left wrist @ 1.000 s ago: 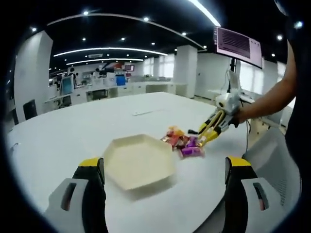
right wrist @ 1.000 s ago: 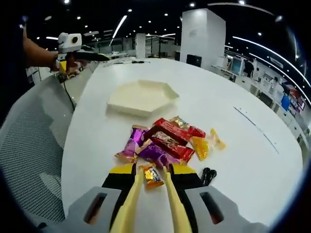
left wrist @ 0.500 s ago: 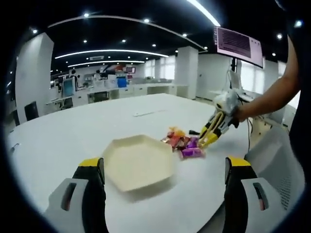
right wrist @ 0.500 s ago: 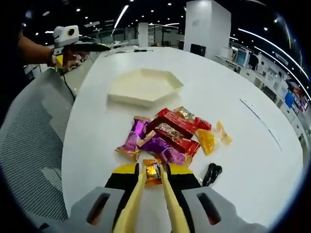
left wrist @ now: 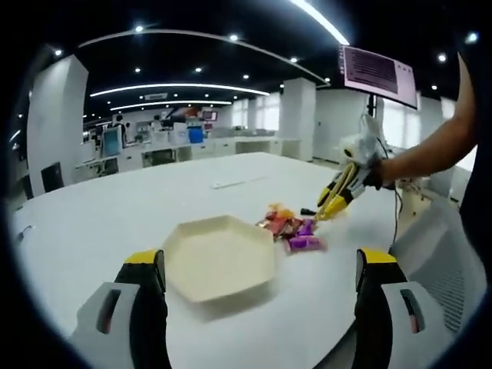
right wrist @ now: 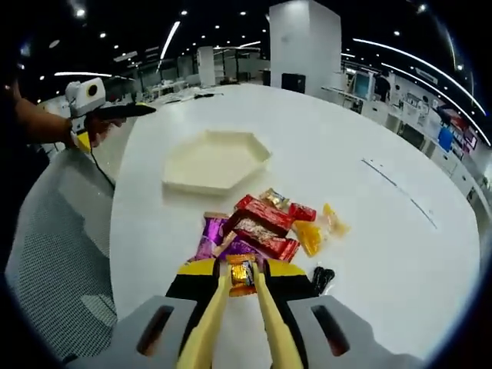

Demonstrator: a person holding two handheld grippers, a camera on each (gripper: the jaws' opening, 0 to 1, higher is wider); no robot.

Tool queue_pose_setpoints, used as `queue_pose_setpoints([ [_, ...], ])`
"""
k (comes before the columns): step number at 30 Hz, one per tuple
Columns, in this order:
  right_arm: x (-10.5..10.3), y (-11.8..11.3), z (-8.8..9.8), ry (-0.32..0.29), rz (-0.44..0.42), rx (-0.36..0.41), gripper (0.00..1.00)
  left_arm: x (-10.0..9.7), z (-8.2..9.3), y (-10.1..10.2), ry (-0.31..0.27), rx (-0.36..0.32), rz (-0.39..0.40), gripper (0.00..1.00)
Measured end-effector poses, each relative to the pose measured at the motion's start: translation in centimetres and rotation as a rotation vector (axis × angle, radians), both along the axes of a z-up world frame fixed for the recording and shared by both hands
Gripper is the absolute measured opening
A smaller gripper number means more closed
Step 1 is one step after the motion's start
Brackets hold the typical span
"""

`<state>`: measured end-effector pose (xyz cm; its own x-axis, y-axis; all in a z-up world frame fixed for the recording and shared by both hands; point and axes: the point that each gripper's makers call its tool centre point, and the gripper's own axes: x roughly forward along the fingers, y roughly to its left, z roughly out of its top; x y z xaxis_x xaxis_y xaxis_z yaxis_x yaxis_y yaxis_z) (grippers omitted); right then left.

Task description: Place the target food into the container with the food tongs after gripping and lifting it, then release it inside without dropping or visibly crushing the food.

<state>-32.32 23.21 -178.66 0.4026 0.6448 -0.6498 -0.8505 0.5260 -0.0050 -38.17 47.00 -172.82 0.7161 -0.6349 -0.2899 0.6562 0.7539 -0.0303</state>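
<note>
Orange-wrapped candy (right wrist: 241, 276) sits pinched between the tips of the yellow food tongs (right wrist: 234, 323) that the right gripper (right wrist: 240, 286) squeezes together, its jaws pressed against the tong arms; the candy appears lifted clear of the white table (right wrist: 384, 223). Just beyond the tong tips lies the pile of wrapped sweets (right wrist: 261, 231): purple wrappers nearest, red ones across the middle, then an orange and a pale yellow packet toward the right side of the right gripper view. A small black object (right wrist: 321, 277) rests on the table beside the pile. Farther on, well apart from the sweets, stands the cream hexagonal container (right wrist: 217, 160), with nothing visible inside it. In the left gripper view the left gripper (left wrist: 261, 269) has its jaws spread wide, with nothing between them, hovering near the container (left wrist: 219, 256). Past it, the same pile of sweets (left wrist: 290, 227) shows, with the right gripper and its tongs (left wrist: 334, 201) held above the pile by a person's hand (left wrist: 378, 175). A mesh chair (right wrist: 54, 261) stands at the table's edge.
</note>
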Motion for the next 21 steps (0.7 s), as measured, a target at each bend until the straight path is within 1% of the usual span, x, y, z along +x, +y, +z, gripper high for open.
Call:
queue_pose_setpoints([
  [1, 0.1, 0.0, 0.3, -0.003, -0.004, 0.004, 0.22, -0.1, -0.1, -0.1, -0.005, 0.014, -0.006, 1.00],
  [2, 0.1, 0.0, 0.5, -0.006, -0.009, 0.008, 0.22, -0.2, -0.2, -0.1, -0.025, 0.056, -0.016, 1.00],
  [3, 0.2, 0.0, 0.9, -0.008, -0.016, 0.011, 0.22, -0.2, -0.2, -0.2, -0.029, 0.066, -0.018, 1.00],
  [6, 0.3, 0.2, 1.6, -0.011, -0.023, 0.020, 0.22, -0.3, -0.4, -0.1, -0.001, 0.049, -0.015, 1.00],
  [7, 0.3, 0.3, 1.9, -0.014, -0.023, 0.022, 0.22, -0.3, -0.5, 0.1, 0.004, 0.054, -0.005, 1.00],
  [10, 0.6, 0.5, 2.5, -0.018, -0.031, 0.019, 0.22, 0.0, -0.5, 0.6, 0.014, 0.038, 0.011, 1.00],
  [11, 0.8, 0.5, 2.8, -0.020, -0.042, 0.023, 0.22, 0.0, -0.6, 0.7, 0.014, 0.037, 0.017, 1.00],
  [13, 0.9, 0.9, 3.5, -0.015, -0.051, 0.056, 0.22, 0.1, -0.5, 0.7, 0.009, 0.036, 0.020, 0.99],
  [14, 1.0, 1.1, 4.1, -0.028, -0.047, 0.074, 0.22, 0.1, -0.6, 0.7, 0.007, 0.039, 0.020, 0.99],
  [19, 1.2, 2.7, 5.8, -0.048, -0.017, 0.084, 0.22, 0.0, -0.6, 0.5, -0.020, 0.078, 0.008, 0.99],
  [20, 1.3, 3.0, 6.1, -0.049, -0.014, 0.085, 0.22, 0.1, -0.7, 0.6, -0.021, 0.083, 0.008, 0.99],
  [21, 1.5, 3.5, 6.4, -0.050, -0.008, 0.087, 0.22, -0.1, -1.0, 0.5, 0.003, 0.072, 0.003, 0.99],
])
